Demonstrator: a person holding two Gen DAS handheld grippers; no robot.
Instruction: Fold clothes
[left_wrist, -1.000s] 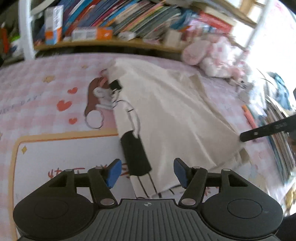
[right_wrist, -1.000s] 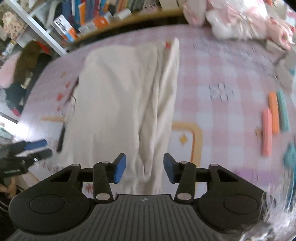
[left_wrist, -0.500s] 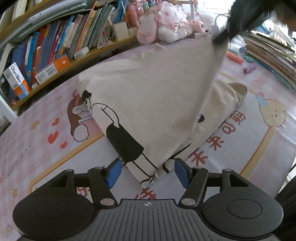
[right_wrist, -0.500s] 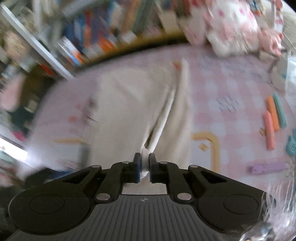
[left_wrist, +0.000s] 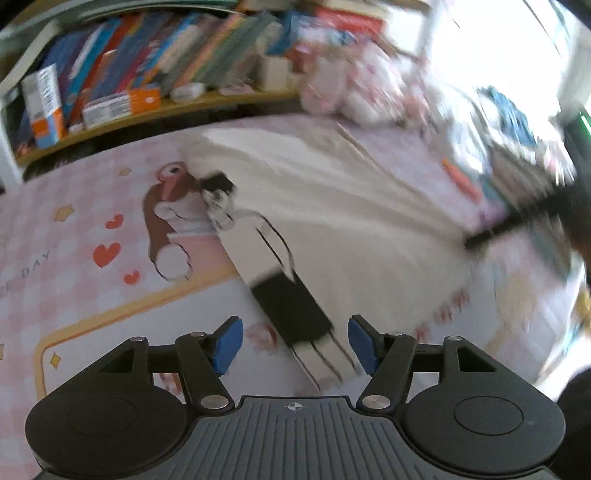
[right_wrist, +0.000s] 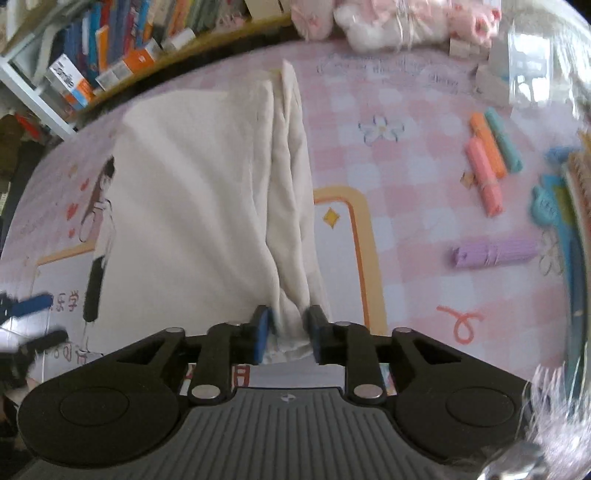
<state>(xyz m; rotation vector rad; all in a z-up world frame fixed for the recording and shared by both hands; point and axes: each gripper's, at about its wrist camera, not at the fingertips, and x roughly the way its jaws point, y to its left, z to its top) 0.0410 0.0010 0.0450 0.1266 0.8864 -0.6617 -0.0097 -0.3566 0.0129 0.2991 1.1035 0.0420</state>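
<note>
Cream-coloured garment (right_wrist: 192, 206) lies spread on the pink checked mat (right_wrist: 406, 177). My right gripper (right_wrist: 286, 332) has a bunched fold of it between the blue pads, and the jaws are opening. My left gripper (left_wrist: 293, 343) stands wide open above the garment's printed edge, holding nothing.

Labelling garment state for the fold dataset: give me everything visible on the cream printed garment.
The cream cotton-looking garment lies spread on the pink checked mat, its back up and plain. One long edge is turned over, showing a black-and-white cartoon figure print. The opposite side is bunched into long folds. The right gripper, jaws opening, has that bunched end between its blue pads. The left gripper hovers open over the printed end.
</note>
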